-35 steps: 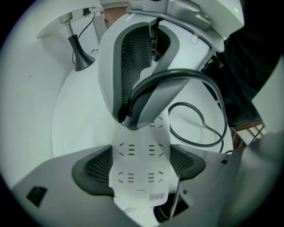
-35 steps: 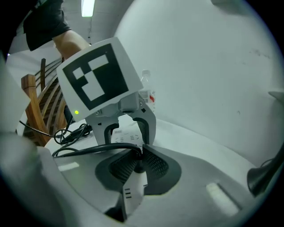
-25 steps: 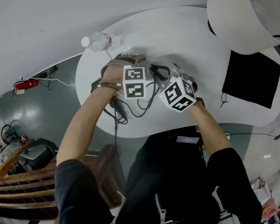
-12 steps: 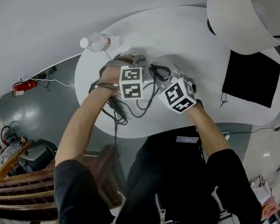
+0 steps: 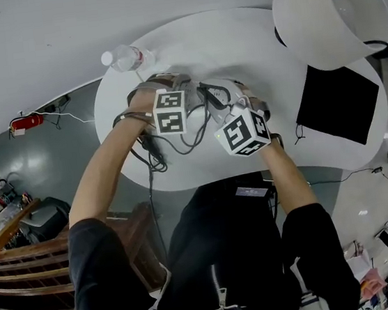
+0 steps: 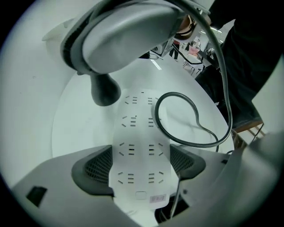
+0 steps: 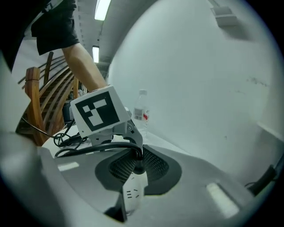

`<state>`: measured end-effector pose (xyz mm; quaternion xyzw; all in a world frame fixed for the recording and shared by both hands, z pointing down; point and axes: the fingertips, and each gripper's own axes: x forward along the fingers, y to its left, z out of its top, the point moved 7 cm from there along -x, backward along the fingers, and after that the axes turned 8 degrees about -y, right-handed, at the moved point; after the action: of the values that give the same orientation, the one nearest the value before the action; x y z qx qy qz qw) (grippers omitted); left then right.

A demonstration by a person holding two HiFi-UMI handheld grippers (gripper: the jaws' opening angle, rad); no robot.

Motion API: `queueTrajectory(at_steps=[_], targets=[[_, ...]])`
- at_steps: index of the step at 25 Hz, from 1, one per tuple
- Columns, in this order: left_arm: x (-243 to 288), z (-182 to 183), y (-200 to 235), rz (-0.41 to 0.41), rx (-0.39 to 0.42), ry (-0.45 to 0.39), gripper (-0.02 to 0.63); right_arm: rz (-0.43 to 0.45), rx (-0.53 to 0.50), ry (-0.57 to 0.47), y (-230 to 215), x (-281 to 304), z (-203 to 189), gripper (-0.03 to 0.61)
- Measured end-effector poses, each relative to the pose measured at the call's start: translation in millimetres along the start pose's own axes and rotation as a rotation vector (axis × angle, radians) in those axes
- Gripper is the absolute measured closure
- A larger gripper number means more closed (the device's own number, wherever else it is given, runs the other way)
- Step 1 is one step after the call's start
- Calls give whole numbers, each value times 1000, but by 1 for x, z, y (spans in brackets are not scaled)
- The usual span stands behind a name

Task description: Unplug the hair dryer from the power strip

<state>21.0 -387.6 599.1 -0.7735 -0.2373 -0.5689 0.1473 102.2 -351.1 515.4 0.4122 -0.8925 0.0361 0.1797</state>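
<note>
A white power strip lies on the round white table, and my left gripper is shut on its near end, pads against both long sides. My right gripper faces it and is shut on the dark plug of the hair dryer's black cord. In the left gripper view the plug hangs under the right gripper's grey jaws at the strip's far end. I cannot tell whether its prongs are still in a socket. In the head view both marker cubes hide the strip and the dryer.
A water bottle lies at the table's far left edge. A large white shade and a black square mat take up the right side. Tangled cables hang over the table's near left edge.
The right gripper has drawn slightly to the right, away from the left one. The left gripper holds its place on the strip. The head view has shifted a little.
</note>
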Motion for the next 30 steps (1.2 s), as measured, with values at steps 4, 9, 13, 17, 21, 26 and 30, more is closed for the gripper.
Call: queueTrajectory(at_steps=[4,9,13,17,21,26,30], targets=[[2,2,0,0,1,12,227,-13,36,-6,4,-5,-6,535],[0,3,-1,7,6,6,225,-18,65,15,8,-9,-13,535],[-3,1,-1,22,10,12,225,-16,53,35,11,-10,-18,535],[-9,3,-4,46,0,-10,225,-15,52,48,14,-15,-19,534],[-19,3,-7,71,-21,-25,225,-19,47,49,17,-16,-14,534],[-31,-1,-9,123,-63,-62,227,-30,34,57,22,-19,-12,534],[-41,-1,-14,166,-89,-88,227,-38,36,56,25,-22,-10,534]])
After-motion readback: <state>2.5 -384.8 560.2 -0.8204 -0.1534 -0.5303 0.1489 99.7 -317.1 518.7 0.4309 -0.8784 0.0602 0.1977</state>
